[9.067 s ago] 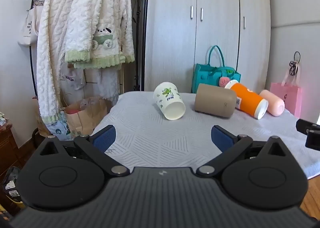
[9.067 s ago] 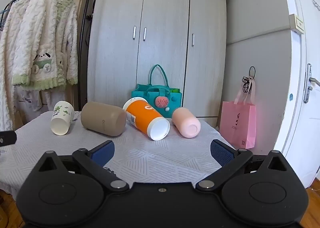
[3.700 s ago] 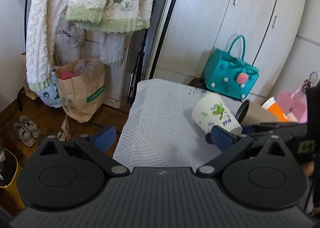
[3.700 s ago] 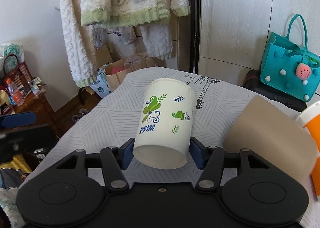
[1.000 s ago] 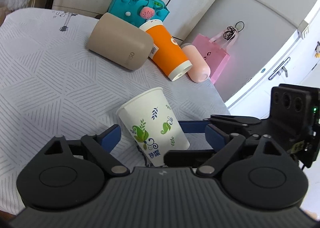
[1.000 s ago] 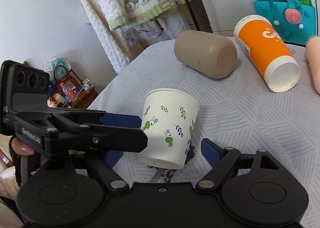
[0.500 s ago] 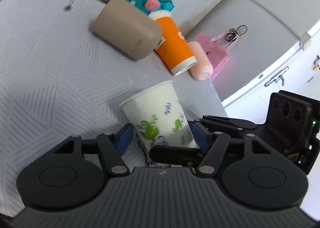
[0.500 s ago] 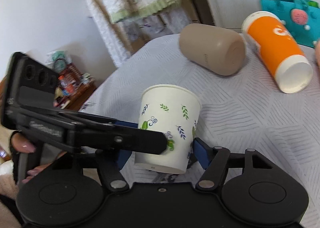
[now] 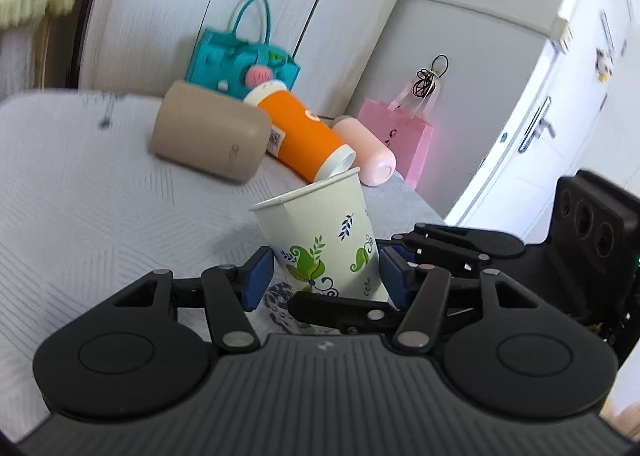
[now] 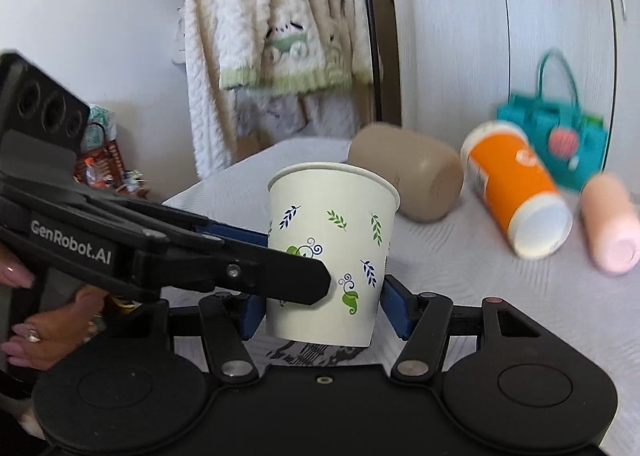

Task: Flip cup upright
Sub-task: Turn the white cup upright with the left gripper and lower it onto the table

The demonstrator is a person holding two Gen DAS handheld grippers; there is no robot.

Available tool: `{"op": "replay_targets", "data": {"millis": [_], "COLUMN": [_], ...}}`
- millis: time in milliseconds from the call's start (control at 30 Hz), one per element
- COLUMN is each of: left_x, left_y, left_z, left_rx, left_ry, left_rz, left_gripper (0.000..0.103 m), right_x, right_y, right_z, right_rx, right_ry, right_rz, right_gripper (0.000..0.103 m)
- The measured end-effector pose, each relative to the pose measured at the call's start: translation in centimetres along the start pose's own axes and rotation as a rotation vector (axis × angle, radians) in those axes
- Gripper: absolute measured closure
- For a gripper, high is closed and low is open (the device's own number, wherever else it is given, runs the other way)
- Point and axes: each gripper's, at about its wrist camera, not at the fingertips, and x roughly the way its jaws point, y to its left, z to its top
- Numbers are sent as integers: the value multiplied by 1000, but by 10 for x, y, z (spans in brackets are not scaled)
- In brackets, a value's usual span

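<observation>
"GenRobot.AI" is printed in white on the black body of the left claw [image 10: 256, 256], as seen from the right wrist view. A barcode label is carried on the orange cup [image 9: 298, 136], but its print cannot be read. No other text is legible.

1. Between the right gripper's [image 10: 322, 312] fingers stands the paper cup [image 10: 330, 252], filling the gap from pad to pad.
2. The left gripper [image 10: 256, 256] crosses in front of the right gripper's left finger, closing off that side of the cup.
3. Beyond the fingertips lie the tan cup [image 10: 408, 172], the orange cup [image 10: 512, 192] and the pink bottle [image 10: 610, 224] in a row, blocking the far side.
4. Right of the right finger, bare tablecloth [image 10: 460, 276] leaves room up to that row.
5. Left of the left gripper's [image 9: 324, 276] fingers, the cloth lies open.
</observation>
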Motion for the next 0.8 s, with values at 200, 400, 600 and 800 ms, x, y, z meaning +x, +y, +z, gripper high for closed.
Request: {"op": "replay_targets", "data": {"millis": [200, 400, 600, 800], "left_x": [-3, -5, -9, -3], "left_y": [-8, -8, -1, 16], "left_z": [-1, 2, 7, 16], "left_rx": [105, 195, 241, 226], "left_ry": [-49, -77, -67, -43], "left_rz": [89, 139, 141, 96], "left_gripper": [46, 52, 52, 52], "right_x": [11, 25, 28, 34], "right_y": [8, 15, 11, 14], "right_z": [2, 5, 8, 13], "right_rx": [-65, -130, -103, -132], "right_ry": [-26, -35, -49, -69], "right_rz": [-32, -67, -24, -40], "right_gripper": [38, 37, 30, 29]}}
